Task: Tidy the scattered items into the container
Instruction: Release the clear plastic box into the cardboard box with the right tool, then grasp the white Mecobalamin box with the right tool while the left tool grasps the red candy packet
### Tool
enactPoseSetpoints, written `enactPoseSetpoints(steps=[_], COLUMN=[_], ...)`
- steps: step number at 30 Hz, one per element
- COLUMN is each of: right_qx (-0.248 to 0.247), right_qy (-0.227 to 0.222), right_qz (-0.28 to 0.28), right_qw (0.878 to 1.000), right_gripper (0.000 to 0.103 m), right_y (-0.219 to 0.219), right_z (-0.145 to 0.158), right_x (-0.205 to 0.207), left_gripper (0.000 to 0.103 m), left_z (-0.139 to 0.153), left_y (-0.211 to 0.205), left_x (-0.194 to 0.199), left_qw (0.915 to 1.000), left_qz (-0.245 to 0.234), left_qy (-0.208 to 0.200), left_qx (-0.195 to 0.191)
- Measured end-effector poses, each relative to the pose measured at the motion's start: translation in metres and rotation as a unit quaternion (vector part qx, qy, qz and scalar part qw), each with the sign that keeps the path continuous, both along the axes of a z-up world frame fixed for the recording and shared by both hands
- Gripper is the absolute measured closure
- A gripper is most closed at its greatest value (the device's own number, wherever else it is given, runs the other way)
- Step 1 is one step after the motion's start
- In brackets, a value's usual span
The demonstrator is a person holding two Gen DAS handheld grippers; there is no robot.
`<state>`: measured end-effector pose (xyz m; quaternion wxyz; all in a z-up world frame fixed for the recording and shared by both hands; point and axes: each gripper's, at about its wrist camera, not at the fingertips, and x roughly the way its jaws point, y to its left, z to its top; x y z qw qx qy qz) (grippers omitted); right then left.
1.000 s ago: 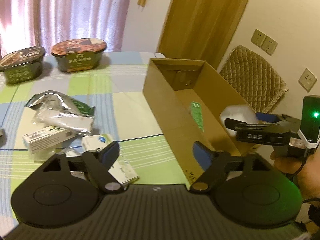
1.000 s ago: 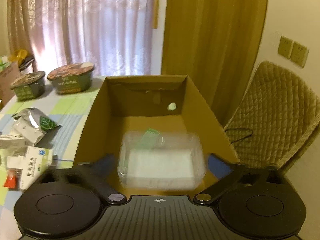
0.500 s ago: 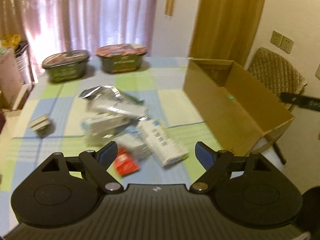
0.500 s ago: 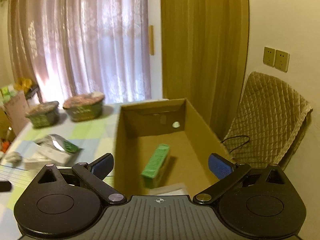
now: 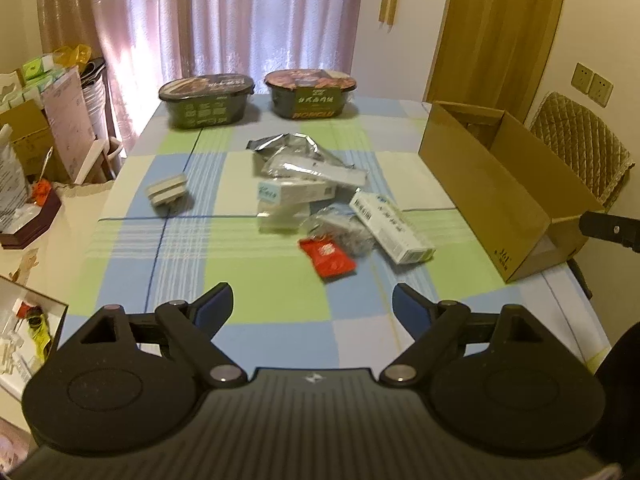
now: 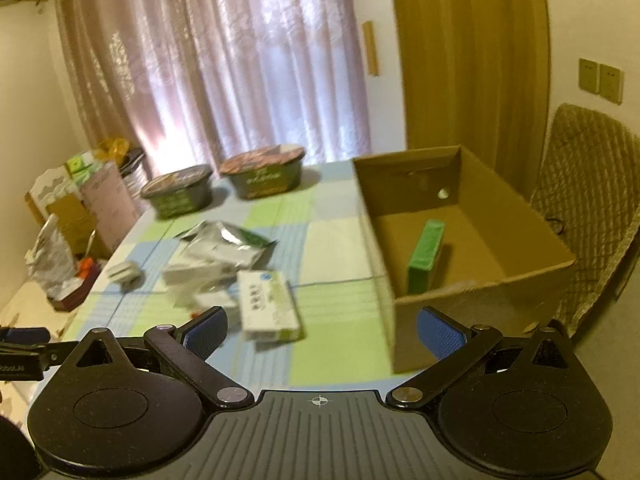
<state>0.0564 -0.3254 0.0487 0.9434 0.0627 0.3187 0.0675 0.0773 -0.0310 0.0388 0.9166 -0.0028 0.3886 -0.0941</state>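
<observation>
An open cardboard box (image 5: pixel 480 184) (image 6: pixel 472 292) stands at the table's right edge; a green packet (image 6: pixel 426 254) lies inside it. In the table's middle is a loose pile: a silver foil pouch (image 5: pixel 288 148) (image 6: pixel 228 240), a white carton (image 5: pixel 390 226) (image 6: pixel 268 304), a long white box (image 5: pixel 296 192), a red sachet (image 5: pixel 326 256) and clear wrappers. A small grey block (image 5: pixel 168 192) (image 6: pixel 124 270) lies apart on the left. My left gripper (image 5: pixel 312 308) is open, pulled back above the table's near edge. My right gripper (image 6: pixel 320 326) is open, empty, near the box's front corner.
Two lidded noodle bowls (image 5: pixel 206 100) (image 5: pixel 310 92) stand at the table's far end before a curtain. A quilted chair (image 5: pixel 580 148) sits behind the box. Cartons and bags (image 5: pixel 36 128) crowd the floor to the left. A tray of small things (image 5: pixel 24 332) is at lower left.
My right gripper let a clear plastic tub go into the box, then drew back and swung left. My left gripper pulled back from the box, so the whole table shows.
</observation>
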Motion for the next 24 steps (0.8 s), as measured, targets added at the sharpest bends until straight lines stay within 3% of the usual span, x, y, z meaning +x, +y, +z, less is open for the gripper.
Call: enactPoseSetpoints(steps=[13,24], right_qx=[-0.001,0.002], right_qy=[0.044,0.078], right_qz=[0.062,0.094], right_qw=[0.997,0.993], right_gripper=[0.0,0.0], right_y=[0.036,0.054], right_z=[-0.016,-0.043], right_x=[0.016,0.074], left_gripper=[0.016,0.016], left_z=[-0.015,-0.046], left_y=[0.012,-0.003], left_x=[-0.002,0.043], left_qw=[0.9996,0.9985], left_qz=[0.006,-0.009], left_qy=[0.023,0.05], left_qx=[-0.012,-0.02])
